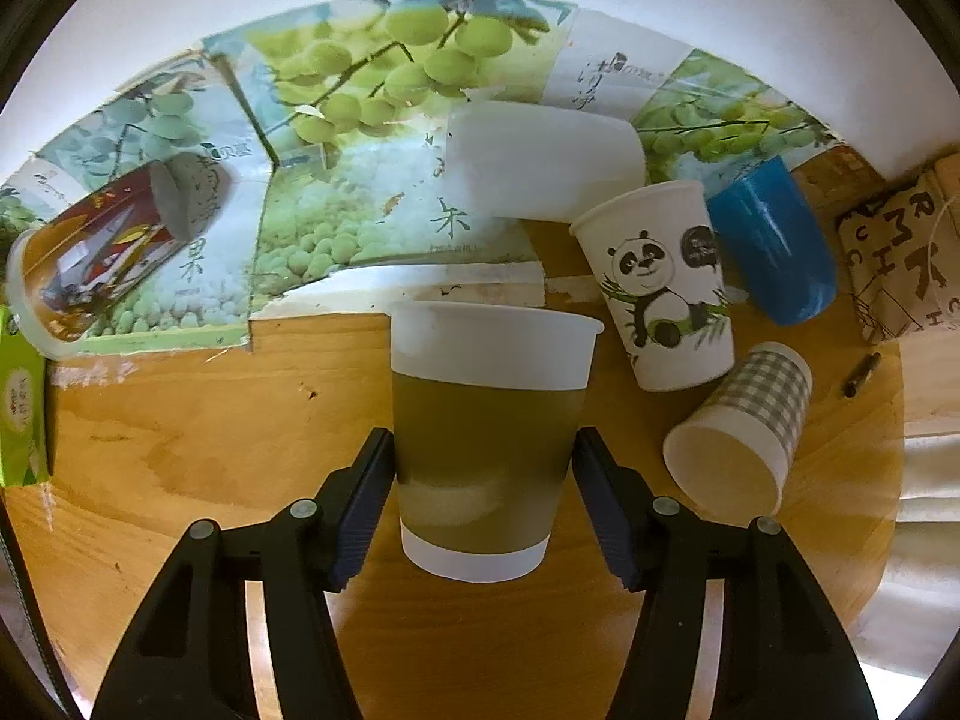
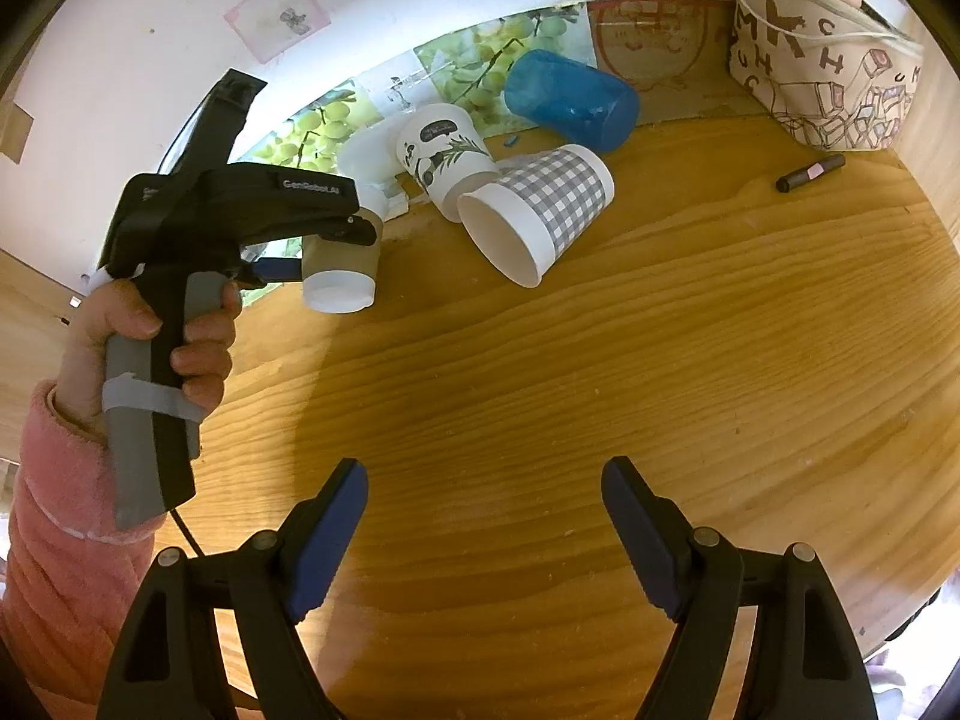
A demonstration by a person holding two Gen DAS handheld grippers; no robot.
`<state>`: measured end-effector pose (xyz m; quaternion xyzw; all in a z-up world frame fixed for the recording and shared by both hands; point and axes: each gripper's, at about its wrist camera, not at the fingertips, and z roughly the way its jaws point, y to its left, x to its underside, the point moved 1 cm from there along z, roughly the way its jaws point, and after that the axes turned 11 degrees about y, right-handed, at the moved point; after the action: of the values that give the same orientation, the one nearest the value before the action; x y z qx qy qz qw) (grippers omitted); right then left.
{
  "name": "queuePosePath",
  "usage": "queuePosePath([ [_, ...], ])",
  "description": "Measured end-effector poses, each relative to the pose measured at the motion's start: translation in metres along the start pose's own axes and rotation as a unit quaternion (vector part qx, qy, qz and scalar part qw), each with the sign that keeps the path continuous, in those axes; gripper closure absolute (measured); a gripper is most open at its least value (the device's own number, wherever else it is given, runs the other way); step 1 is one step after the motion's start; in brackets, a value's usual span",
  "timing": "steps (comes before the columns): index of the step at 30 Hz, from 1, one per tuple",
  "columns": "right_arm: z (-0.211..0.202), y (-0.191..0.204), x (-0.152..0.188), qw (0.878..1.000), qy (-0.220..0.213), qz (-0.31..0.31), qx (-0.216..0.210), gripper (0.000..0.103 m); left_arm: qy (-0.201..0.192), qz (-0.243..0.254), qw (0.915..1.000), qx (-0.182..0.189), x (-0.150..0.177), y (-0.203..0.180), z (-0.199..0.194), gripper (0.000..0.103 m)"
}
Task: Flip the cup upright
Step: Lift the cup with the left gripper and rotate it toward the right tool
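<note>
— Where's the cup (image 1: 489,438) now, and have you got it?

— It sits in the lower middle of my left view, between the pads of my left claw (image 1: 483,498). The left pad looks pressed to the brown sleeve; on the right I see a thin gap, so I can't swear the grip is firm. In the right view the same cup (image 2: 341,276) hangs from that claw at middle left, with its wide mouth turned down and towards the camera, so I judge it is lifted and not yet turned upright

— And your other claw?

— My right claw (image 2: 483,531) is spread wide over bare table (image 2: 660,390), holding nothing

— How do I finish the turn well?

— I'd squeeze on the sleeve, not the soft rim, roll the wrist until the mouth faces up, then lower it onto open wood, away from the checked cup (image 1: 741,429) and the panda cup (image 1: 657,285)

— Anything you can't make out?

— Whether the cup touches the table; its near end hides that. The claw's body covers much of it in the right view, and the fisheye bends everything at the edges
</note>
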<state>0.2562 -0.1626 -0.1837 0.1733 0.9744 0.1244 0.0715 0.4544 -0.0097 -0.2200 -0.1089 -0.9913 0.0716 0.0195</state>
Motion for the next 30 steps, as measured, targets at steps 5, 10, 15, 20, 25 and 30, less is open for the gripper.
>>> queuePosePath([
  [5, -0.011, -0.002, 0.004, 1.0, -0.012, -0.001, -0.004, 0.022, -0.006, 0.003, 1.0, -0.001, 0.029, -0.003, -0.024, 0.038],
  [10, -0.025, -0.01, 0.009, 1.0, -0.026, -0.001, -0.017, 0.022, -0.008, 0.008, 0.9999, -0.007, 0.074, -0.006, -0.037, 0.038],
  [15, -0.038, -0.022, 0.017, 0.999, -0.037, 0.005, -0.036, 0.022, -0.008, 0.006, 0.9999, -0.01, 0.109, -0.022, -0.034, 0.038],
  [20, -0.049, -0.04, 0.03, 0.997, -0.041, 0.02, -0.058, 0.022, 0.005, 0.003, 0.9999, 0.013, 0.146, -0.033, -0.024, 0.038],
  [25, -0.06, -0.059, 0.046, 0.996, -0.046, 0.037, -0.072, 0.022, 0.02, -0.007, 0.9986, 0.048, 0.18, -0.047, -0.01, 0.038],
  [30, -0.069, -0.08, 0.062, 0.994, -0.045, 0.051, -0.082, 0.022, 0.034, -0.015, 0.9961, 0.08, 0.209, -0.064, 0.002, 0.038],
])
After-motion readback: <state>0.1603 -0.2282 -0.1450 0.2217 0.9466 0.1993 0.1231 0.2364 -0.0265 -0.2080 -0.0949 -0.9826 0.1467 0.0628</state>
